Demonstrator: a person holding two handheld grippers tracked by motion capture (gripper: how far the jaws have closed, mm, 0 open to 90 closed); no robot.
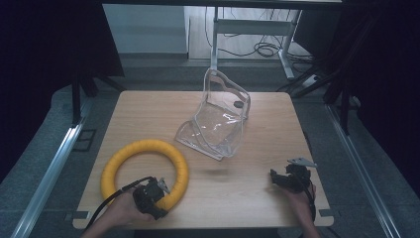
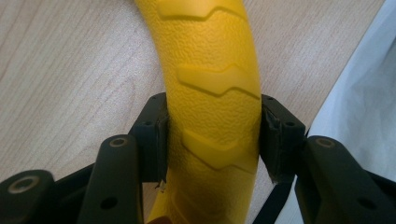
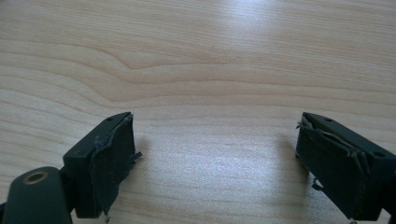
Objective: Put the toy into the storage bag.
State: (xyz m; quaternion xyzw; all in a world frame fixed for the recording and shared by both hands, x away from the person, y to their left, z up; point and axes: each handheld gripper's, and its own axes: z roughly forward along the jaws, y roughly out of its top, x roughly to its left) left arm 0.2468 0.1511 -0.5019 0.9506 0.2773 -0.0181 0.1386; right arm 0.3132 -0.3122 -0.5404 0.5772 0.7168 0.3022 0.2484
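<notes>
Yellow ring (image 1: 144, 171) — large, padded, with a pebbled surface and raised zigzag ribs seen close in the left gripper view (image 2: 212, 93). Lies flat on the wooden table (image 1: 148, 114), in its near-left part, close to the front edge. Its near-right arc is the part being gripped.

Left gripper (image 1: 157, 191) — held in the person's left hand (image 1: 126, 210) at the table's near-left corner, a black cable trailing off to the left. Jaws pinch the ring across its tube: in the left gripper view (image 2: 212, 140) both black pads press flat against the yellow sides, one on each side, with the tube running up between them.

Clear plastic bag (image 1: 218, 116) — transparent, with stiff walls, standing open and slumped near the table's middle toward the far edge; a small dark disc shows on or behind its upper right wall. It sits well apart from the ring and from both grippers.

Right gripper (image 1: 280, 179) — held in the person's right hand (image 1: 299, 196) at the near-right part of the table, with a grey three-cornered plate on top. Jaws are spread wide with nothing between them; the right gripper view (image 3: 215, 154) shows bare wood grain in the gap and frayed padding on both pads. It is just above or resting on the tabletop — which cannot be told.
</notes>
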